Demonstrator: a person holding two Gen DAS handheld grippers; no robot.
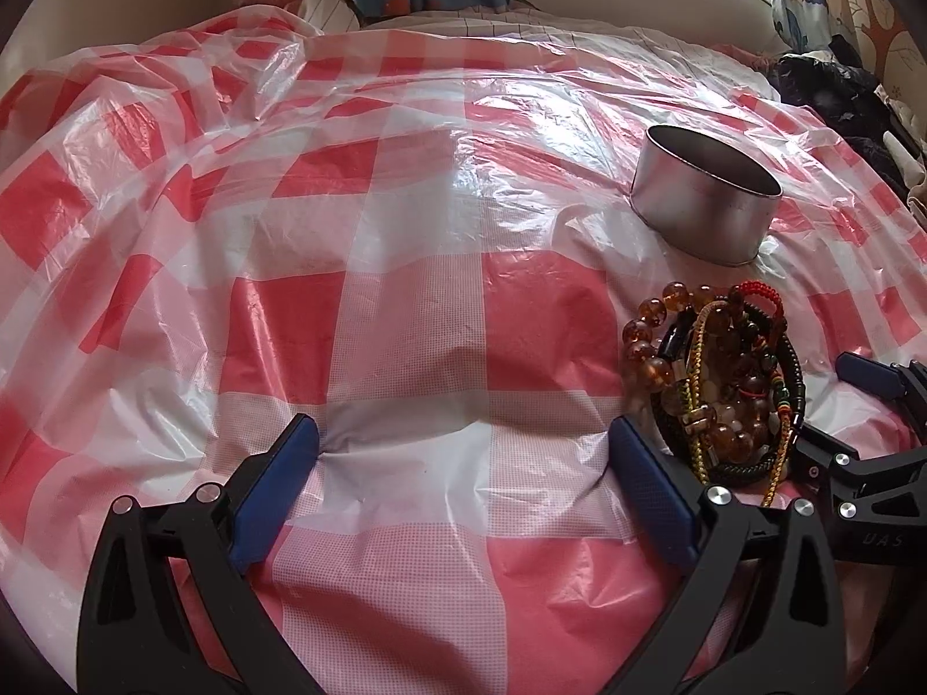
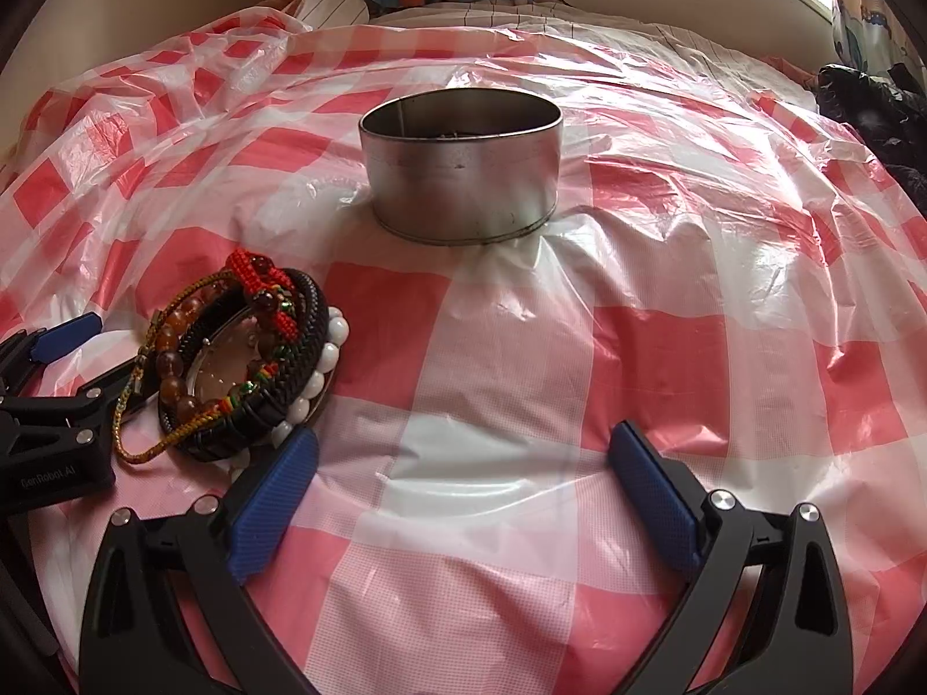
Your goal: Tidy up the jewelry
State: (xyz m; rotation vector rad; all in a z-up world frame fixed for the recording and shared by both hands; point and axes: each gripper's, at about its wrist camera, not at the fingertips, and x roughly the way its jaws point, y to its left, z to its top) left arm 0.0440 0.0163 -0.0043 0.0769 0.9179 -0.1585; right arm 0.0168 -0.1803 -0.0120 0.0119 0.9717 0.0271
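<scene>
Your left gripper [image 1: 463,457] and right gripper [image 2: 463,463]: both wide, empty. Bracelet pile [image 2: 249,359] between them, near tin [image 2: 460,168]. Right view alone shows white beads [image 2: 324,359].

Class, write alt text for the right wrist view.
A pile of bracelets lies on a red-and-white checked plastic sheet, left of the open right gripper. An oval metal tin stands beyond, and the left gripper shows at the left edge.

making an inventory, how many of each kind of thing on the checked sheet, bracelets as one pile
bracelet pile: 1
metal tin: 1
grippers, both open: 2, left and right
total: 4
</scene>
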